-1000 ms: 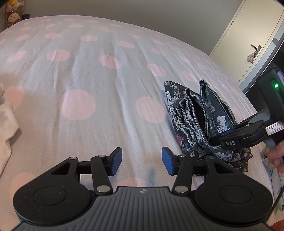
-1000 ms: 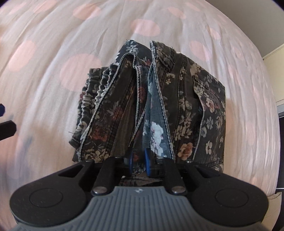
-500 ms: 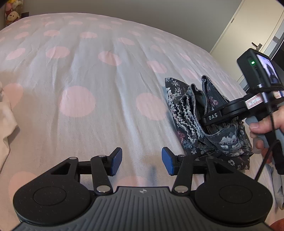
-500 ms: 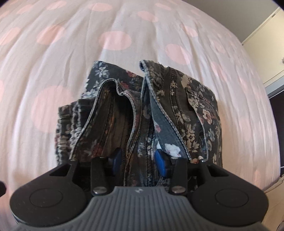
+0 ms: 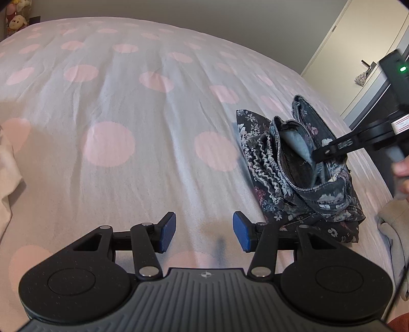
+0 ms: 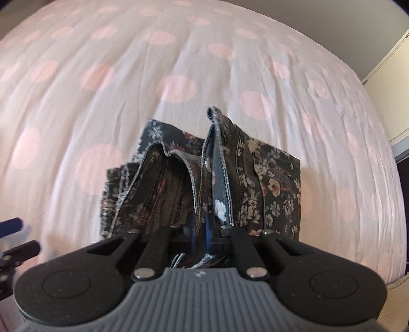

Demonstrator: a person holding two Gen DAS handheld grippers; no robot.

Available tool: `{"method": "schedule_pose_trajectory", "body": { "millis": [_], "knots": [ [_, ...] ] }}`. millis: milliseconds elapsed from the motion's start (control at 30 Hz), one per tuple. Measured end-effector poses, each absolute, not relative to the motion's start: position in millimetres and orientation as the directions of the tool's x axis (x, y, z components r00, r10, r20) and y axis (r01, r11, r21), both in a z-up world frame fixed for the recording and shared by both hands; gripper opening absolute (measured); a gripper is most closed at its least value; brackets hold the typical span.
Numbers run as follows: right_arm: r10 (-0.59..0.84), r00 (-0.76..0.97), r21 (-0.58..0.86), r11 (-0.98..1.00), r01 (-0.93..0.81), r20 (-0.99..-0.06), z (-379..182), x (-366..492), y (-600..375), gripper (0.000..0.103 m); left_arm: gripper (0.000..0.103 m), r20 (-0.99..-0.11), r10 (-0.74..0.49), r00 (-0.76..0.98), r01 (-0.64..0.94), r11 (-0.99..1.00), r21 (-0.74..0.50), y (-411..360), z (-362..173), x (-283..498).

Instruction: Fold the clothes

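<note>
Readable txt – nearly none. Right gripper (image 5: 317, 155) arm has white lettering, too blurred to read in left wrist view. Floral garment (image 6: 176, 204) inner label – print illegible.

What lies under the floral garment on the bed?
The floral garment rests on the polka-dot bedspread; nothing else shows around its edges. The right gripper is closing on a fold, lifting it. What lies beneath the bundle is hidden.

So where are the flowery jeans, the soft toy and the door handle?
Flowery jeans (image 6: 271, 178), right wrist view, flowered outer side.
Soft toy (image 5: 18, 21), left wrist view, its face.
Door handle (image 5: 368, 65), left wrist view, the lever.
</note>
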State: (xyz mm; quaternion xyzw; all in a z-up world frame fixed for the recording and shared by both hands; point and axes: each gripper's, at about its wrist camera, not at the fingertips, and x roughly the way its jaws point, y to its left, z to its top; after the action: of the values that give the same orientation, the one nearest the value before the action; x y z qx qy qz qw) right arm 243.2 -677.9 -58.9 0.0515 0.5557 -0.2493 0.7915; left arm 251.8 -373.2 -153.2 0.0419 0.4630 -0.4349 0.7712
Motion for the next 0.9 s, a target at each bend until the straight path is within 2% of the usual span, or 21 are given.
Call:
{"method": "schedule_pose_trajectory", "body": {
  "millis": [67,100,233,433,500,533,567,600,733,800,900],
  "knots": [
    [-0.304,0.265,-0.166,0.883,0.439,-0.915,-49,243,-679,0.007,0.047,-0.749,-0.634,0.194,0.71,0.617,-0.338,-374,-153,251],
    [-0.283,0.274,-0.145,0.89,0.432,-0.919,-43,244,-681,0.001,0.047,-0.748,-0.635,0.194,0.712,0.616,-0.338,-374,-152,251],
    [-0.161,0.344,-0.018,0.923,0.385,-0.925,-28,252,-665,0.0,0.047,-0.747,-0.636,0.192,0.716,0.612,-0.337,-374,-151,250],
    [-0.219,0.316,-0.113,0.939,0.324,-0.923,-42,276,-639,0.001,0.047,-0.749,-0.635,0.191,0.713,0.614,-0.339,-371,-152,252],
    [-0.269,0.324,-0.162,0.933,0.322,-0.907,-42,273,-638,0.013,0.047,-0.748,-0.635,0.193,0.705,0.62,-0.344,-371,-153,254],
    [-0.294,0.328,-0.186,0.928,0.322,-0.898,-41,271,-638,0.024,0.047,-0.748,-0.635,0.192,0.701,0.622,-0.348,-371,-154,256],
    [-0.327,0.33,-0.223,0.922,0.317,-0.885,-44,270,-639,0.054,0.047,-0.748,-0.636,0.19,0.7,0.622,-0.351,-372,-154,256],
    [-0.358,0.331,-0.258,0.915,0.31,-0.873,-45,269,-638,0.063,0.047,-0.748,-0.637,0.186,0.702,0.619,-0.352,-373,-155,255],
    [-0.413,0.265,-0.334,0.895,0.297,-0.871,-70,274,-640,0.06,0.047,-0.747,-0.641,0.176,0.715,0.605,-0.351,-374,-155,252],
    [-0.448,0.219,-0.369,0.872,0.322,-0.867,-88,276,-644,0.051,0.047,-0.747,-0.64,0.182,0.714,0.608,-0.347,-373,-154,252],
    [-0.489,0.182,-0.41,0.844,0.346,-0.853,-111,276,-652,0.044,0.047,-0.747,-0.636,0.194,0.709,0.617,-0.341,-371,-153,253]
  ]
}}
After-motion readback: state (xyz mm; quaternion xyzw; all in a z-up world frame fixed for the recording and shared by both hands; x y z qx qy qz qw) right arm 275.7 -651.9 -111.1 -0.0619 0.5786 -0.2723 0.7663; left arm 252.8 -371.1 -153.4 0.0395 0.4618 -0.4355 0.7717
